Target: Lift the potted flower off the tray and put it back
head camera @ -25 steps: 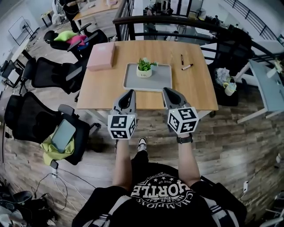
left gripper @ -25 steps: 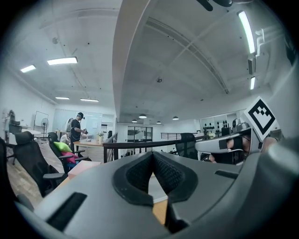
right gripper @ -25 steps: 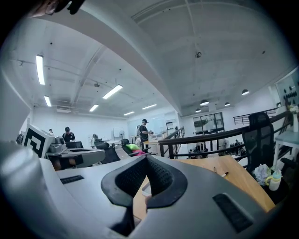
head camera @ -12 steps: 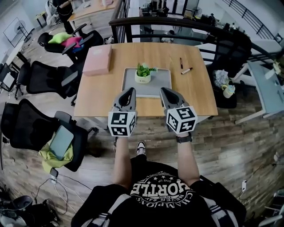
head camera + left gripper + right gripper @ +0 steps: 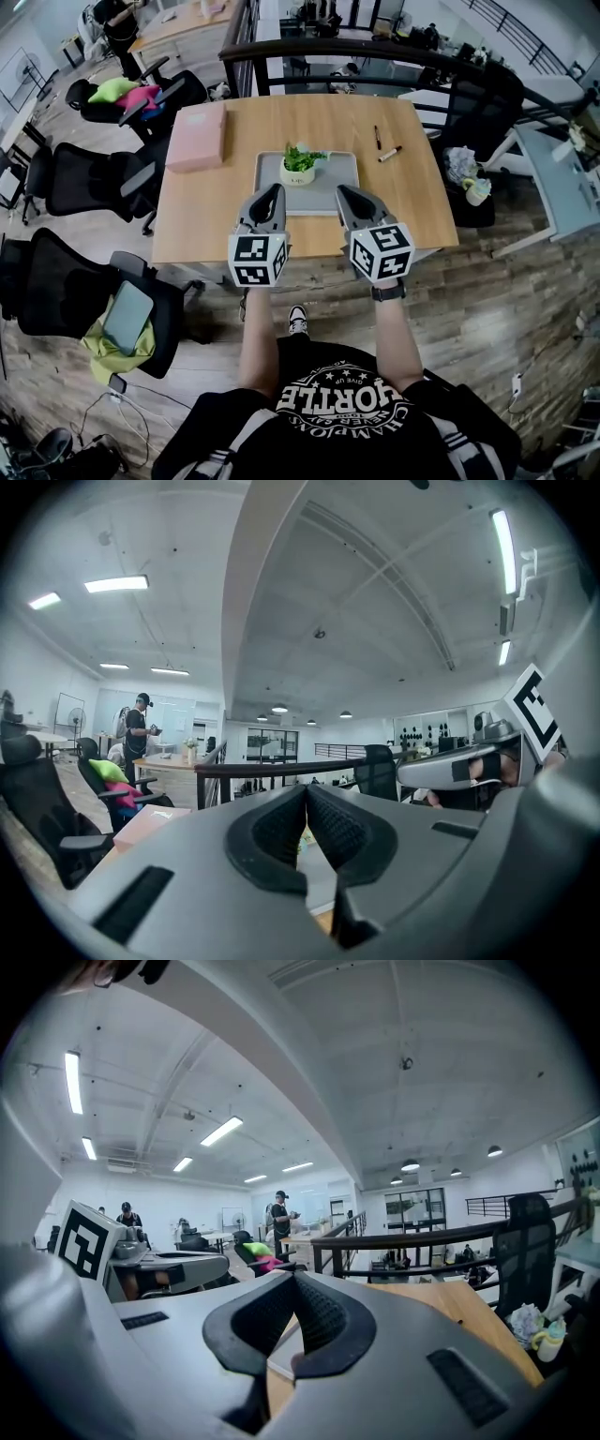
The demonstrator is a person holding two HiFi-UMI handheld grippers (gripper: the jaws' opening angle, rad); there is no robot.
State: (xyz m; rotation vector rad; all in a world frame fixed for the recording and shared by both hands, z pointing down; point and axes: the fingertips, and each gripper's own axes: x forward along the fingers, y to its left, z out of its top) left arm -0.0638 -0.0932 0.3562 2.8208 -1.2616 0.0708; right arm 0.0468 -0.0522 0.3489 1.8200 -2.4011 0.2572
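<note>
A: Arms?
B: Both stretched fwd, side by side, above the near edge of the counter [image 5: 412, 197].
A: Room?
B: Bare wood on both sides of the tray [image 5: 337, 164]; pink box [image 5: 197, 137] at far left.
A: Tongs?
B: Left tongs [image 5: 273, 190] and right tongs [image 5: 342, 191] are both closed and empty. Potted flower [image 5: 298, 165] stands on the tray's far-left part.

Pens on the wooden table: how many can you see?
2. A dark pen and a light marker lie right of the tray, close together. None seem hidden.
</note>
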